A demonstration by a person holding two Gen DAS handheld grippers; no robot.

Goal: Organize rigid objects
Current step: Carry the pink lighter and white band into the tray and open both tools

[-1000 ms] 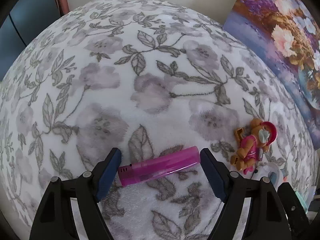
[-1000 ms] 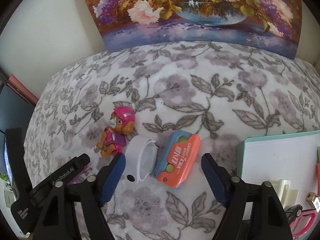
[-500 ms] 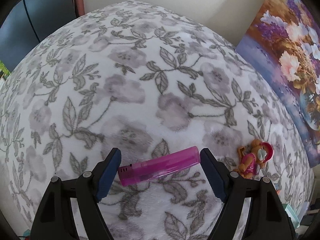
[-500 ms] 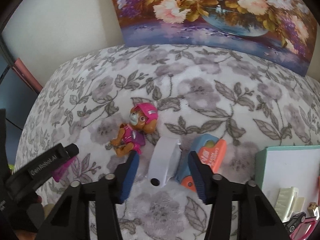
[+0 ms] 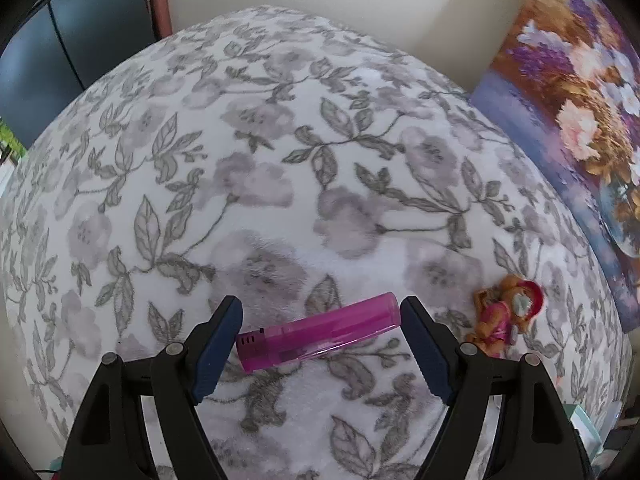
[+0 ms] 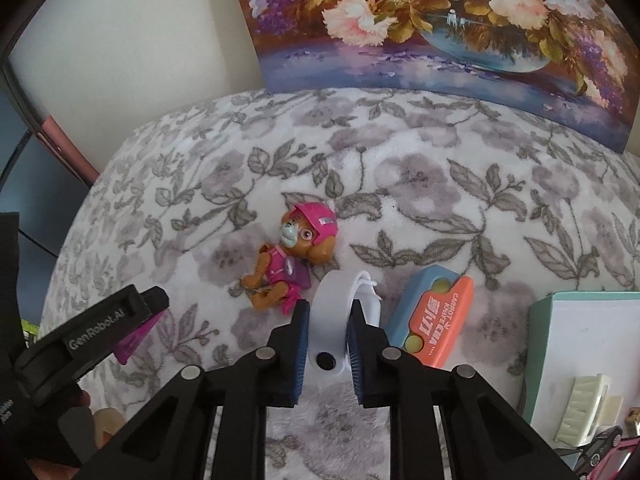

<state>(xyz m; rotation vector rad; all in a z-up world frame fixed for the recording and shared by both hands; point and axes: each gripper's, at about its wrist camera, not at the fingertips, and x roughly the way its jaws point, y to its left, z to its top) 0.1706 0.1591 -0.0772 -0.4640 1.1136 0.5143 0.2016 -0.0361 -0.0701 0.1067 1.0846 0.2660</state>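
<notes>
Since second ago: right hand-held gripper [image 6: 327,346] jaws came together, now clamped on white band [image 6: 334,316].

Left wrist view: left hand-held gripper [image 5: 320,338] spans pink lighter [image 5: 318,332] end to end, pads at both ends; long axis across view, right end tilted up. Floral blanket [image 5: 280,184] bare beyond; wall, painting [image 5: 580,128] behind. Pup figure [image 5: 506,316] lower right.

Right wrist view: band on edge, long axis away from camera. Pup figure just left, orange-blue toy [image 6: 434,318] just right, teal box [image 6: 580,344] at right edge.

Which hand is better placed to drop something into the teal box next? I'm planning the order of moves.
Right. Its tongs are shut on the white ring, and the teal box sits just to that side. The left tongs hold the pink lighter end to end, with the box farther off at the view's edge.
</notes>
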